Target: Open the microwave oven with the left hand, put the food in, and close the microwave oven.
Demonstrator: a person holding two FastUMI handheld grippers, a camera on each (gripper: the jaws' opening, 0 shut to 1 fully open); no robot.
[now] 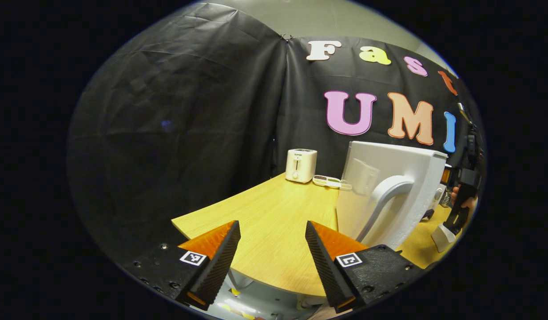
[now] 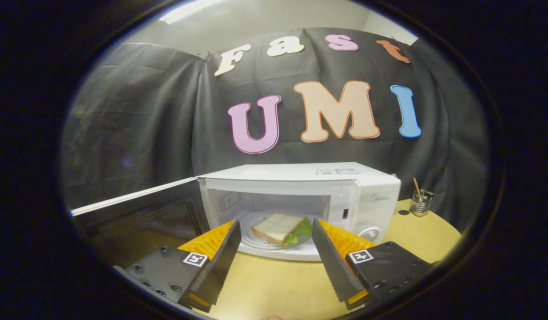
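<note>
The white microwave (image 2: pixel 300 178) stands on the wooden table (image 2: pixel 278 280) with its door (image 2: pixel 136 209) swung wide to the left. Inside it, a sandwich (image 2: pixel 278 227) with lettuce lies on the glass plate (image 2: pixel 256 242). My right gripper (image 2: pixel 276 224) is open just outside the opening, with nothing between its fingers. In the left gripper view the door (image 1: pixel 389 195) is seen from outside, its curved white handle (image 1: pixel 383 200) facing me. My left gripper (image 1: pixel 272 226) is open and empty, left of the door and apart from the handle. The right gripper (image 1: pixel 456 218), held by a hand, shows beyond the door.
A white toaster (image 1: pixel 300 165) and a small flat tray (image 1: pixel 327 181) stand at the back of the table (image 1: pixel 274 213). Right of the microwave is a glass jar (image 2: pixel 421 203) with a stick in it. The table's near edge curves below my left fingers.
</note>
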